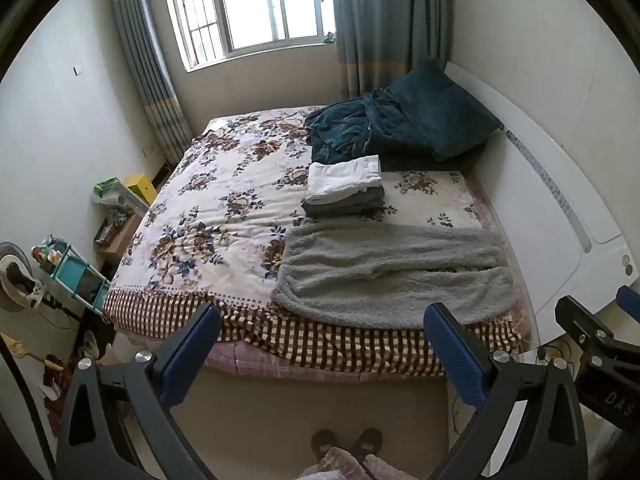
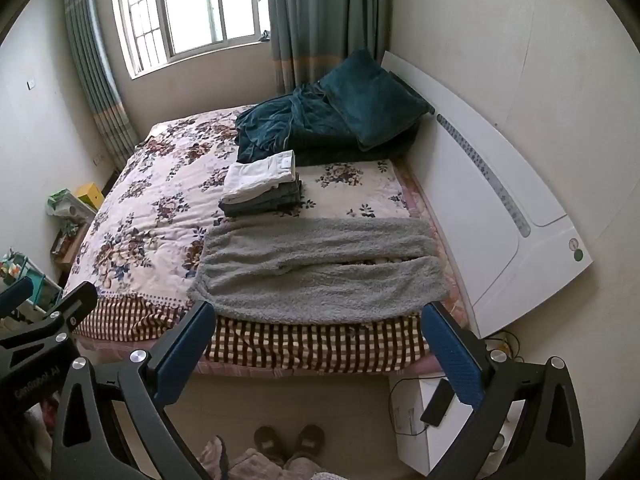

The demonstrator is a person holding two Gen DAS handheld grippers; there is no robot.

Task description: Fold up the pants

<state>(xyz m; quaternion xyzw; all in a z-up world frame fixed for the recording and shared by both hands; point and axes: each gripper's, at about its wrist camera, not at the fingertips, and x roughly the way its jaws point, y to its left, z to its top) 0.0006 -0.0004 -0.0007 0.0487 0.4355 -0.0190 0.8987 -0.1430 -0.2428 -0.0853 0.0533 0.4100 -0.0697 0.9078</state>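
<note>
Right wrist only: phone (image 2: 437,402) beside bed (image 2: 316,344), below grey pants (image 2: 320,272).

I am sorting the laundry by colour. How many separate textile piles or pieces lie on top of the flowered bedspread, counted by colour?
Grey: 2, the fluffy grey fleece pants spread flat, and the dark grey folded stack.
White: 1, the white folded garment on top of that stack.
Dark teal: 2, the velvet pillow and the crumpled blanket.
Total: 5
</note>
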